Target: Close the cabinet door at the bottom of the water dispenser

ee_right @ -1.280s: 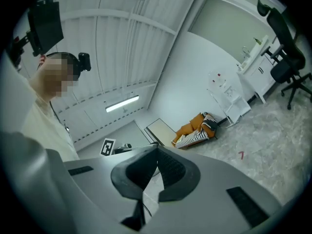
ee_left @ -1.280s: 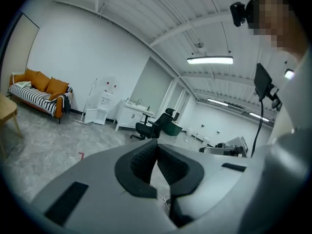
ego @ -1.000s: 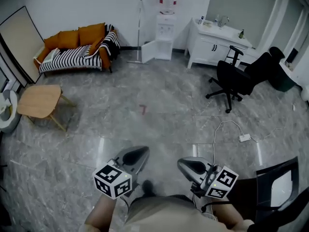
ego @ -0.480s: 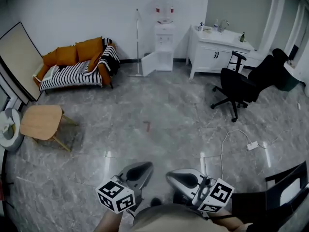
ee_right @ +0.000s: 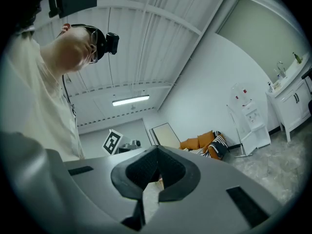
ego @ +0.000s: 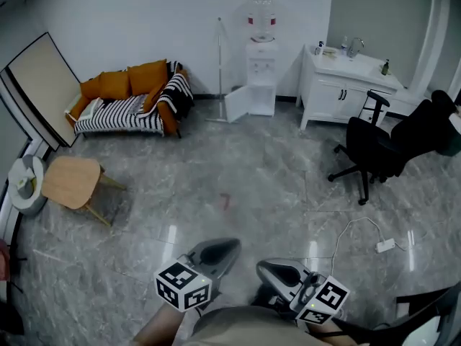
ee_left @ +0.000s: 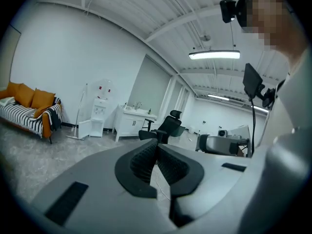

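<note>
Grey stone-look flooring is spread across a wide room, and the far wall is lined, from the left, by an orange sofa (ego: 133,96), a white water dispenser (ego: 261,56) and a white sink cabinet (ego: 346,85). The cabinet door (ego: 236,104) at the dispenser's base is seen swung out to the left, so the lower compartment is left open. The door is well apart from both grippers, across the room, so the closing push is judged not yet begun. A black office chair (ego: 382,146) and a floor cable (ego: 346,229) are kept to the right, so a straight approach appears free.

The left gripper (ego: 225,249) is held low before the body and pointed slightly downward, its 2 jaws pressed together on nothing. The right gripper (ego: 268,269) is carried just beside it and tipped slightly upward, its 2 jaws likewise clenched and empty. Both are judged to be carried closed because a blunt tip suffices to push a door.
</note>
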A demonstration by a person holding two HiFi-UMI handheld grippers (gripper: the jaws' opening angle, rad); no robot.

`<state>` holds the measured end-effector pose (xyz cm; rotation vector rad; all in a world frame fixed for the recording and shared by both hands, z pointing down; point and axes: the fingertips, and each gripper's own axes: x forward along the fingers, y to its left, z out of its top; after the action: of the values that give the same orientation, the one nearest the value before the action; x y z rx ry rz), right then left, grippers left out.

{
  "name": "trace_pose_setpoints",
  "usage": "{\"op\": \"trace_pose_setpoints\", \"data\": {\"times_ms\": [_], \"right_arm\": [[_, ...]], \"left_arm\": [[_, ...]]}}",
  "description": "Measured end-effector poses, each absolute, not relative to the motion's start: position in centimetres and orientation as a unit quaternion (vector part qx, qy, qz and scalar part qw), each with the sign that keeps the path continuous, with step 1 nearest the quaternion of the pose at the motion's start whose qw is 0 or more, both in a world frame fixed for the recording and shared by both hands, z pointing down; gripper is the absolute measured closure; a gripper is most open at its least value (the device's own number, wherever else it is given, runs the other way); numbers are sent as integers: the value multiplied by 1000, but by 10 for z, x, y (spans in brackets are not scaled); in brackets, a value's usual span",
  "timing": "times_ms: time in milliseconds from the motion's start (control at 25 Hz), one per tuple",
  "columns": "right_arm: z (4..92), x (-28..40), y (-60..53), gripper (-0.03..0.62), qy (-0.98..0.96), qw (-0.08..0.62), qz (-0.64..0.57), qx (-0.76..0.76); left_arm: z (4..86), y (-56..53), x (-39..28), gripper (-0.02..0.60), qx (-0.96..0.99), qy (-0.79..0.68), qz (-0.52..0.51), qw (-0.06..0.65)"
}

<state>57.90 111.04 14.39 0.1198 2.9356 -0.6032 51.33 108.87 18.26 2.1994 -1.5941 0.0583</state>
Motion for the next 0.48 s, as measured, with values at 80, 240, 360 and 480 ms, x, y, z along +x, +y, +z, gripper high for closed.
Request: {"op": "trace_pose_setpoints", "data": {"times_ms": [80, 240, 360, 480], "right_arm": [[147, 583, 1090, 586, 975, 63, -206, 46], [153, 587, 1056, 586, 974, 46, -213, 60], [161, 592, 1033, 586, 972, 42, -223, 55], [167, 592, 1009, 586, 971, 38, -234, 37]], "left_arm": [[181, 1068, 517, 589, 788, -580, 28, 207], [184, 1031, 521, 589, 776, -591, 34, 216], [188, 1008, 527, 589, 777, -589, 46, 217], [189, 989, 519, 589, 774, -593, 46, 216]]}}
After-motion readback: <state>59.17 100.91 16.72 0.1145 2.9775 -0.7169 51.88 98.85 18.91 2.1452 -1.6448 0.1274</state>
